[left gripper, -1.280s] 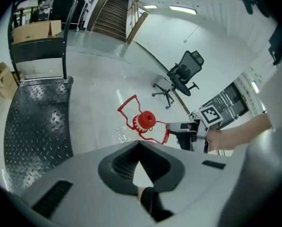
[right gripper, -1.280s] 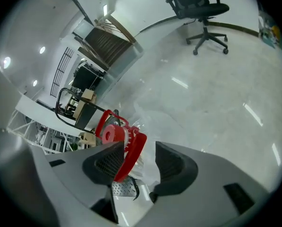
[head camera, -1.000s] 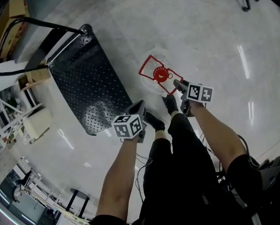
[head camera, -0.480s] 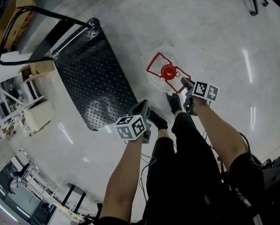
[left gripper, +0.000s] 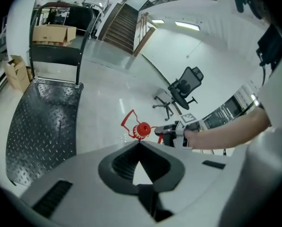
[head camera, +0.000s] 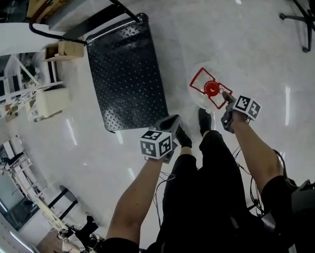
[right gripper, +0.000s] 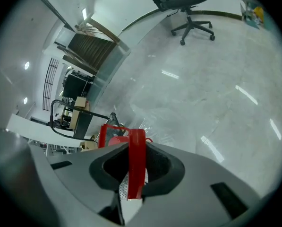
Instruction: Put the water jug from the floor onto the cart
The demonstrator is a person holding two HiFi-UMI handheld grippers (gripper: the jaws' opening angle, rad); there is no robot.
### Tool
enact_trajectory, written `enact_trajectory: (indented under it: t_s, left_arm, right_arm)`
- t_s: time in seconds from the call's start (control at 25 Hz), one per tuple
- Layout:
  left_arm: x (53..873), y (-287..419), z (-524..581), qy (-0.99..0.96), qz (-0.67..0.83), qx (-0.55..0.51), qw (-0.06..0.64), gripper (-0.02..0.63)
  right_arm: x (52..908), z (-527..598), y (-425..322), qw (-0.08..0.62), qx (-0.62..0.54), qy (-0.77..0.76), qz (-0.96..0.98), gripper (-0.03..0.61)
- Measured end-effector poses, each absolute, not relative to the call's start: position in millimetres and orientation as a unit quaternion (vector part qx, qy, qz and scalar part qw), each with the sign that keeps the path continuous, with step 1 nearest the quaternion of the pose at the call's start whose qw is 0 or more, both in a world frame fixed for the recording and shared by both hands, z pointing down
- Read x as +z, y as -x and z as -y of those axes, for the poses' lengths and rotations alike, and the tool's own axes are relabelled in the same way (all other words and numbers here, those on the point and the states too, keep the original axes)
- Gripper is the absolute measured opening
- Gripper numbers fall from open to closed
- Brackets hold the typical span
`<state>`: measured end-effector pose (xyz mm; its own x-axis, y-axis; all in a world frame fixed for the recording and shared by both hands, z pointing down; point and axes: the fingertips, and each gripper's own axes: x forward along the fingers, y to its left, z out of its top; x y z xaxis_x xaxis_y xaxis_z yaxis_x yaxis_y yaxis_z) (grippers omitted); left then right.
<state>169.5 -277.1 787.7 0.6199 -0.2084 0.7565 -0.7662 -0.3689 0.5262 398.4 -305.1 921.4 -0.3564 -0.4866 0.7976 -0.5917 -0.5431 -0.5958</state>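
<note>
Since the earlier frame, right claw (head camera: pixel 226 96) jaws have been closing and are now clenching the red handle (right gripper: pixel 136 160) of the water jug (head camera: pixel 199 91), which is standing on the floor beside the cart (head camera: pixel 125 73). Left claw (head camera: pixel 170 123) is clenched on nothing. A one-sided lift is likely risking slip or swing. Shoes (head camera: pixel 204 120) are crowding the jug; an office chair (head camera: pixel 305 15) is standing well apart.

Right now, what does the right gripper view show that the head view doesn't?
Only the right gripper view: how the right gripper grips. Its jaws, which have just been closing, are clamped on the red handle. Only the head view: the left gripper, the person's legs and the cart's whole deck. Both: the water jug, its handle, the cart and an office chair.
</note>
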Motion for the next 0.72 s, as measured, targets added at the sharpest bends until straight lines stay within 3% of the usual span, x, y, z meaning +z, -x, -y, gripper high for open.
enact_trajectory:
  t_s: [0.36, 0.72]
  left_arm:
    - [719.6, -131.5, 272.5, -0.752, 0.396, 0.210, 0.483, -0.008]
    - [652.6, -68.5, 261.0, -0.746, 0.468, 0.138, 0.453, -0.008]
  right_arm:
    - [853.8, 324.3, -358.1, 0.036, 0.660, -0.524, 0.537, 0.064]
    - [751.3, 325.7, -313.2, 0.019, 0.649, -0.486, 0.585, 0.064]
